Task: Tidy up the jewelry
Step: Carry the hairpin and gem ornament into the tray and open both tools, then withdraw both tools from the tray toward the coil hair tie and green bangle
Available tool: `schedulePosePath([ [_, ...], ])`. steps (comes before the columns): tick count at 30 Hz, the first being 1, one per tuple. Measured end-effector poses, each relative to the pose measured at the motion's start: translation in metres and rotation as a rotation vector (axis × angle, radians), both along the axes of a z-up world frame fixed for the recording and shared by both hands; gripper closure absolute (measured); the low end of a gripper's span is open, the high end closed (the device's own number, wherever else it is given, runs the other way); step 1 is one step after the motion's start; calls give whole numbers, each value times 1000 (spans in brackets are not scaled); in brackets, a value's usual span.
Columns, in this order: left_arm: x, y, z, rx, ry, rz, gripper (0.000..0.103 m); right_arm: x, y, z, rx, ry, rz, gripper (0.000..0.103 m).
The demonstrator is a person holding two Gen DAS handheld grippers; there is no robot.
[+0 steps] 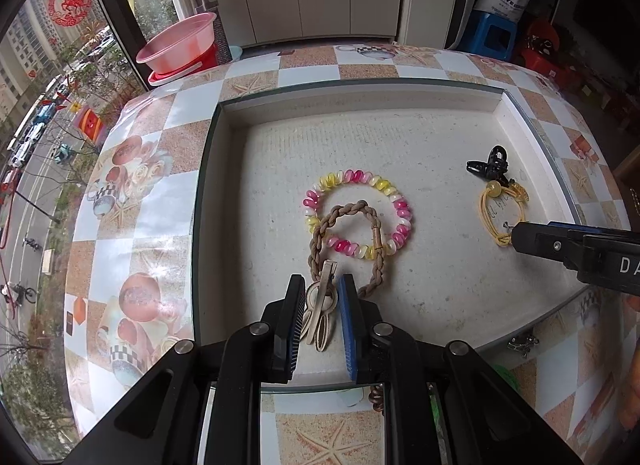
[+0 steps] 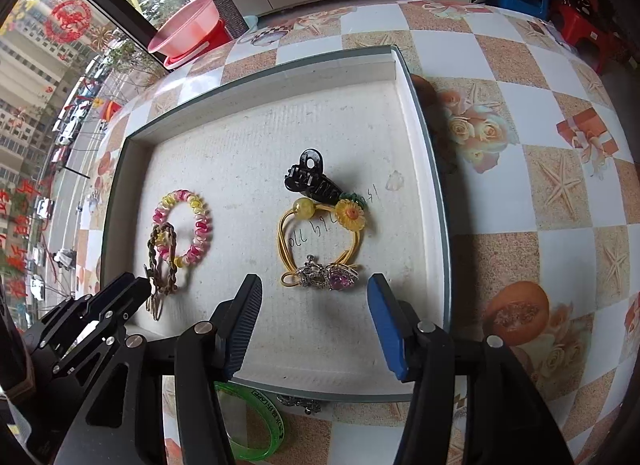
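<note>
In the lower centre of the left wrist view, the left gripper (image 1: 319, 297) has its jaws clenched on the pale cream metal charms (image 1: 318, 319) that hang from the brown braided cord loop (image 1: 347, 243). The cord lies on the floor of the shallow white tray (image 1: 280, 137), and its far part crosses over the pink, yellow and white beaded bracelet (image 1: 358, 217).

In the right wrist view, the right gripper (image 2: 314, 297) hovers low over the near part of the tray, its jaws released and wide apart, grasping nothing. Just beyond them lie a silver ornament with a purple stone (image 2: 326, 276) and a yellow elastic hair tie with a daisy flower (image 2: 320, 243). The black plastic claw clip (image 2: 310, 179) is further, touching the hair tie.

The risk I see: if the left gripper lifts the cord now, the loop may drag the bracelet along, because the two overlap. Also the thin charms may slip from the jaws. At the bottom, a green band (image 2: 256, 425) lies on the checkered bench (image 2: 520, 205), outside the tray.
</note>
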State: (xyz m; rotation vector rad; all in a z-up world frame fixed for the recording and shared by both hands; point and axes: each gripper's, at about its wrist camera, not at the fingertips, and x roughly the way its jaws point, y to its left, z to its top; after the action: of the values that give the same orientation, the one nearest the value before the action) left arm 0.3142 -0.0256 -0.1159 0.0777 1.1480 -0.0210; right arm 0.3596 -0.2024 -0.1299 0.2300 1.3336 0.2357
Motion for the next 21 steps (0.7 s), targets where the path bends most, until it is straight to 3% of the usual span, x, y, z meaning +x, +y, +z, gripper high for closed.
schedulePosePath([
  [4, -3, 2, 6, -12, -12, -4, 72, -6, -5, 11, 25, -19, -21, 40],
  [6, -5, 2, 9, -15, -15, -9, 72, -10, -7, 18, 42, -31, -32, 26],
  [11, -14, 6, 14, -33, -14, -13, 72, -26, -13, 32, 74, -44, -51, 26],
  [12, -16, 6, 15, -33, -12, -12, 62, -30, -15, 33, 81, -43, -55, 24],
  [13, -19, 7, 16, -34, -10, -10, 43, -35, -16, 35, 87, -42, -59, 22],
  [14, -23, 8, 17, -32, -16, -1, 0, -39, -17, 37, 90, -43, -64, 21],
  [16, -34, 11, 25, -27, -60, 11, 0, -49, -19, 40, 95, -39, -71, 21],
  [21, -52, 12, 30, -28, -50, 5, 0, -72, -27, 41, 113, -14, -96, 21],
])
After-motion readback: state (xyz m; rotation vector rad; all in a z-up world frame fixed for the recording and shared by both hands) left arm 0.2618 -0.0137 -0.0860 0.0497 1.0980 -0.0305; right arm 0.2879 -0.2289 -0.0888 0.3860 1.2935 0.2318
